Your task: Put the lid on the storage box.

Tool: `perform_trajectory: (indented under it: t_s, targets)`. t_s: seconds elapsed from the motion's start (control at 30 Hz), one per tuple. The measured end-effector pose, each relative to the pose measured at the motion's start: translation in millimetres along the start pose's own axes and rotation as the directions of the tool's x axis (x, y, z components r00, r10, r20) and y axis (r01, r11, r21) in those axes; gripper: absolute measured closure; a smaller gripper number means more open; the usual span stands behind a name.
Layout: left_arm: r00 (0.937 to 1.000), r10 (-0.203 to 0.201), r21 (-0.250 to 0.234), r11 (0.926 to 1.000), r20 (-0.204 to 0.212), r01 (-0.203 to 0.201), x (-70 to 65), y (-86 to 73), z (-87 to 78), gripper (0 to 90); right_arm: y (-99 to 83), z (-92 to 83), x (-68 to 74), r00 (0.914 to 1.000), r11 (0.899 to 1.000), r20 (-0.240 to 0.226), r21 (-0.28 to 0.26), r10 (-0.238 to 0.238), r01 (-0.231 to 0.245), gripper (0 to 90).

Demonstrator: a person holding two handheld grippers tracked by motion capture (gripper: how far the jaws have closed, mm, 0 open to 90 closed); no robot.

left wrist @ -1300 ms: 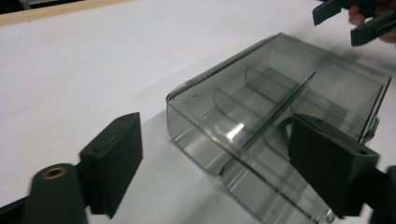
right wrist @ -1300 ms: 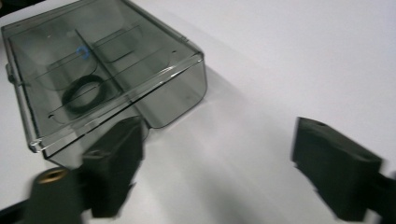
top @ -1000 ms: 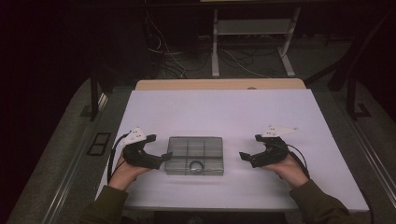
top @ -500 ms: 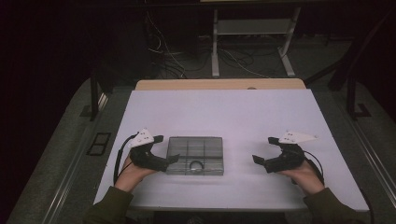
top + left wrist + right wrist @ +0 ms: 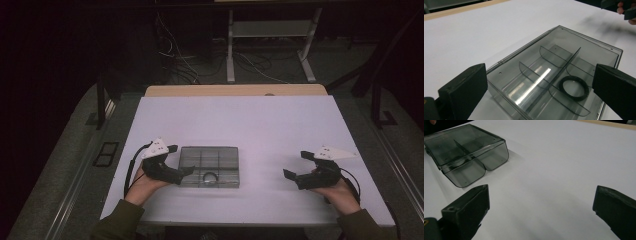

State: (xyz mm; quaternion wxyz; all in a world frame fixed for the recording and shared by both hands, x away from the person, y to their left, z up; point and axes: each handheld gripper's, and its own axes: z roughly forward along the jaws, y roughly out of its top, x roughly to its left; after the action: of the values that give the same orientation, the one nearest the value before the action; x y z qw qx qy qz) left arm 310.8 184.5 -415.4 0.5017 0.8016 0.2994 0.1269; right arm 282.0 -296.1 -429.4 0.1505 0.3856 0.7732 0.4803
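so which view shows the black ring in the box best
The left gripper view: the black ring lies close up in a compartment of the clear box. The high view shows it small; the right gripper view leaves it unclear.

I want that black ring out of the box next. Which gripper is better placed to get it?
Left. The left gripper sits open at the box, its jaws framing the black ring. The right gripper is open over bare table, well away.
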Motion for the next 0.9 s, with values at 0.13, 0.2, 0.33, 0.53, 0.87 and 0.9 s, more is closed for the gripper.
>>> perform_trajectory:
  t_s: [0.13,0.2,0.33,0.53,0.87,0.9]
  targets:
    - [1.0000,0.002,0.003,1.0000,-0.002,-0.002,0.2,-0.2,-0.1,0.0,-3.4,-6.2,-2.6,0.9999,1.000,0.013,-0.010,0.008,-0.008,0.6]
    - [1.0000,0.004,0.005,1.0000,-0.002,-0.004,0.3,-0.2,-0.5,0.0,-5.5,-9.0,-4.0,0.9997,1.000,0.019,-0.010,0.015,-0.015,0.6]
    - [1.0000,0.007,0.010,0.9999,-0.001,-0.007,0.1,-0.6,-0.7,0.0,-9.5,-13.9,-7.4,0.9992,1.000,0.030,-0.015,0.025,-0.024,0.7]
    - [1.0000,0.009,0.006,0.9999,0.000,-0.009,0.0,-0.9,-0.9,0.0,-13.0,-17.3,-8.0,0.9992,1.000,0.030,-0.011,0.026,-0.026,0.7]
    - [1.0000,0.010,0.007,0.9999,0.001,-0.010,0.0,-1.2,-1.0,0.0,-13.2,-16.9,-8.1,0.9993,1.000,0.028,-0.008,0.026,-0.026,0.7]
    - [1.0000,0.010,0.006,0.9999,0.001,-0.010,-0.1,-1.1,-1.0,0.0,-13.1,-16.9,-8.1,0.9993,1.000,0.028,-0.008,0.024,-0.024,0.7]
